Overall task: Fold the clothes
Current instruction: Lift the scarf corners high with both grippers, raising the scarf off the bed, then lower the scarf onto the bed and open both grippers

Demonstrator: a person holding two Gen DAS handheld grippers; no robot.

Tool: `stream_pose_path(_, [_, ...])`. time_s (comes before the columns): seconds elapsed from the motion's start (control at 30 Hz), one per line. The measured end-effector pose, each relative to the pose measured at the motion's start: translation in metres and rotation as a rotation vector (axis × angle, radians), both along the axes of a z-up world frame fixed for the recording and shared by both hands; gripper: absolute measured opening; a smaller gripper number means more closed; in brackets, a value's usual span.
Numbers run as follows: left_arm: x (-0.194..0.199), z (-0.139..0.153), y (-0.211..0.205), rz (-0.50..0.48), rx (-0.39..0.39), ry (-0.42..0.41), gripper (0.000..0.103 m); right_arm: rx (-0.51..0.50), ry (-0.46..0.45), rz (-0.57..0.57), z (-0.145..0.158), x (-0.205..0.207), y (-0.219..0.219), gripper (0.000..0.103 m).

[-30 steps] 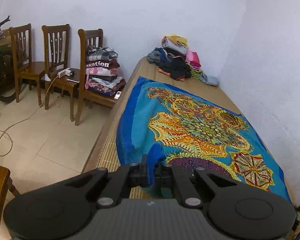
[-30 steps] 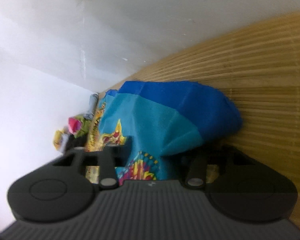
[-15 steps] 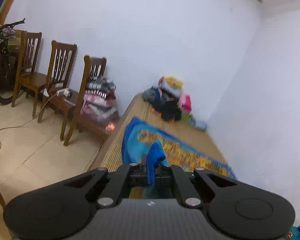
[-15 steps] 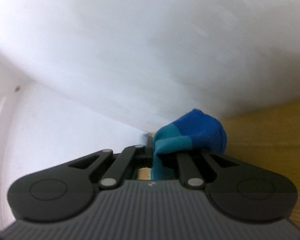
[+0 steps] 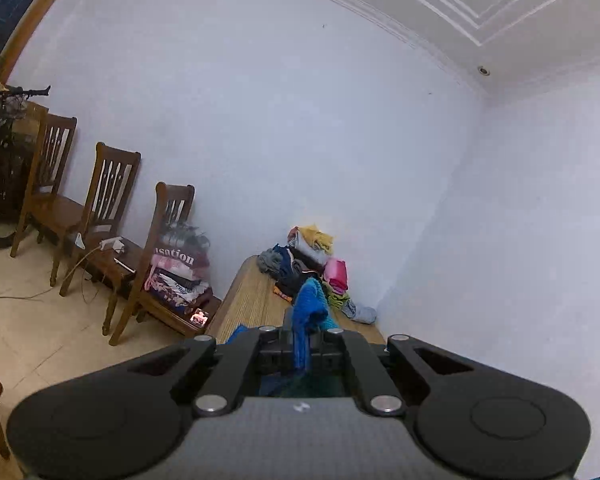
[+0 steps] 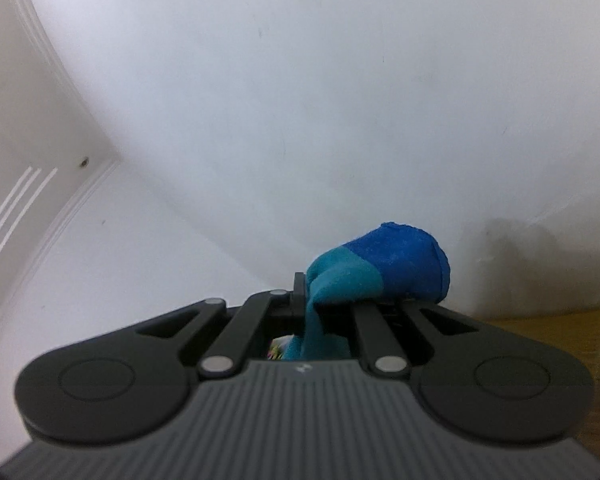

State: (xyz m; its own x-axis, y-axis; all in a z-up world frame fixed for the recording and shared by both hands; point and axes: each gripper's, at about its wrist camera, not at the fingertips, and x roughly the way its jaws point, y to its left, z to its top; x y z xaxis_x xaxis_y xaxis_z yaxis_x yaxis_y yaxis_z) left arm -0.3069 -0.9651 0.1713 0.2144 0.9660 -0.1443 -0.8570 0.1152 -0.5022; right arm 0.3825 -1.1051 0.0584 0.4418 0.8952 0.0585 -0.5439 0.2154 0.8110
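My left gripper [image 5: 302, 330] is shut on a corner of the blue patterned cloth [image 5: 309, 306], whose tip sticks up between the fingers. The right gripper [image 6: 314, 294] is shut on another corner of the same cloth [image 6: 396, 266], a blue and teal bunch bulging to the right of the jaws. Both grippers are raised and tilted up toward the walls, so the rest of the cloth hangs hidden below them. Only a strip of the bamboo-mat bed [image 5: 256, 296] shows ahead of the left gripper.
A pile of unfolded clothes [image 5: 308, 264] lies at the far end of the bed by the corner. Three wooden chairs [image 5: 112, 216] line the left wall; the nearest carries a stack of folded clothes [image 5: 180, 272]. White walls [image 6: 300, 100] close in on the right.
Both grippers have lifted and tilted upward with the cloth corners held. The spread cloth on the bed has dropped out of view; the right gripper went from open around the corner to shut on it.
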Motion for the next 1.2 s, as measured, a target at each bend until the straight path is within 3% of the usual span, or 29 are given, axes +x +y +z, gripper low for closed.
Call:
stream_pose_path(0.2, [0.004, -0.006, 0.025, -0.034, -0.032, -0.016, 0.003, -0.107, -0.114, 0.013, 0.022, -0.005, 0.006, 0.005])
stream_pose_path(0.3, [0.013, -0.012, 0.068, -0.011, -0.079, 0.004, 0.003, -0.155, -0.133, 0.050, 0.023, 0.008, 0.046, 0.005])
stream_pose_path(0.43, [0.027, -0.022, 0.146, 0.059, -0.130, 0.019, 0.003, -0.215, -0.206, 0.094, 0.024, 0.022, 0.122, 0.005])
stream_pose_path(0.63, [0.069, -0.057, 0.280, 0.163, -0.238, 0.049, 0.003, -0.306, -0.287, 0.164, 0.009, 0.058, 0.276, 0.005])
stream_pose_path(0.8, [0.112, -0.091, 0.398, 0.211, -0.297, 0.151, 0.003, -0.420, -0.350, 0.194, -0.021, 0.081, 0.391, 0.005])
stream_pose_path(0.97, [0.140, -0.120, 0.508, 0.215, -0.326, 0.305, 0.003, -0.573, -0.377, 0.194, -0.068, 0.088, 0.472, 0.005])
stream_pose_path(1.07, [0.160, -0.154, 0.565, 0.194, -0.385, 0.377, 0.004, -0.665, -0.393, 0.193, -0.096, 0.092, 0.521, 0.006])
stream_pose_path(1.2, [0.181, -0.204, 0.624, 0.253, -0.475, 0.467, 0.011, -0.788, -0.413, 0.192, -0.133, 0.098, 0.586, 0.009])
